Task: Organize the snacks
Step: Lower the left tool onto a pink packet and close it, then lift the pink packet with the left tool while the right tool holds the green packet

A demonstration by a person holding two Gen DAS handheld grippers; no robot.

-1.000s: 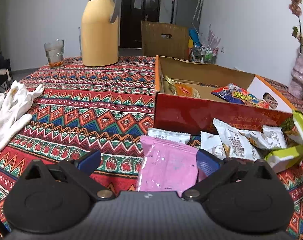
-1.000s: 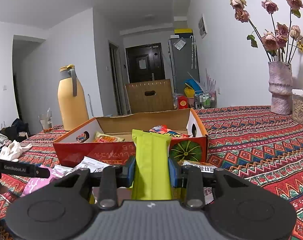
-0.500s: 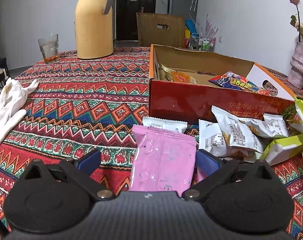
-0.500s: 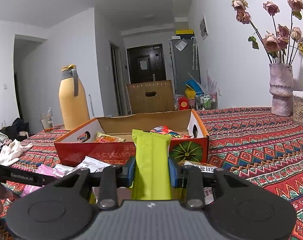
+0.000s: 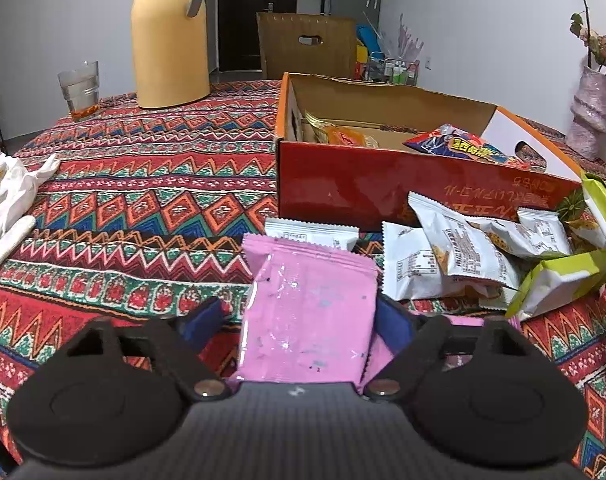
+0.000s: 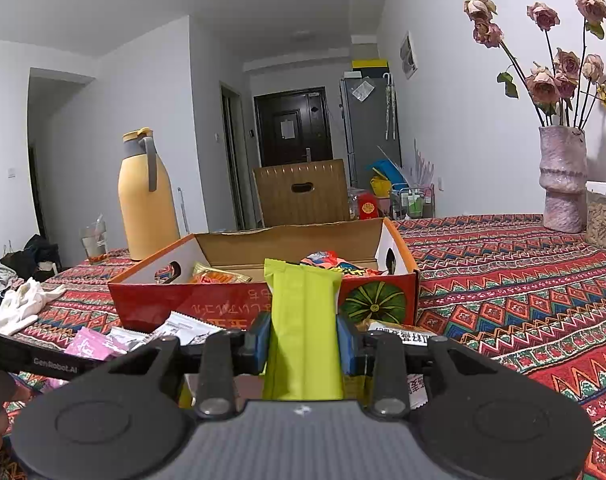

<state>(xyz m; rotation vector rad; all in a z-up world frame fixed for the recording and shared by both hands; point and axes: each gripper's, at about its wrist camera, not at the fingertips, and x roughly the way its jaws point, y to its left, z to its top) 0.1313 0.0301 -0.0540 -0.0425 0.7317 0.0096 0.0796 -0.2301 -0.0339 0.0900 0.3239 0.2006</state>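
Two tongs: left tongs (image 5: pixel 299 314) closing round pink packet (image 5: pixel 309 312), left pad not touching yet; right tongs (image 6: pixel 303 338) clamped on green packet (image 6: pixel 303 320) by box (image 6: pixel 239 304).

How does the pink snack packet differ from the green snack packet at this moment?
The pink packet lies between the left hand-held gripper's closing jaws, with a gap at one pad; the green packet is clamped in the shut right hand-held gripper. Pink looks wider, green narrower. Both are outside the red box.
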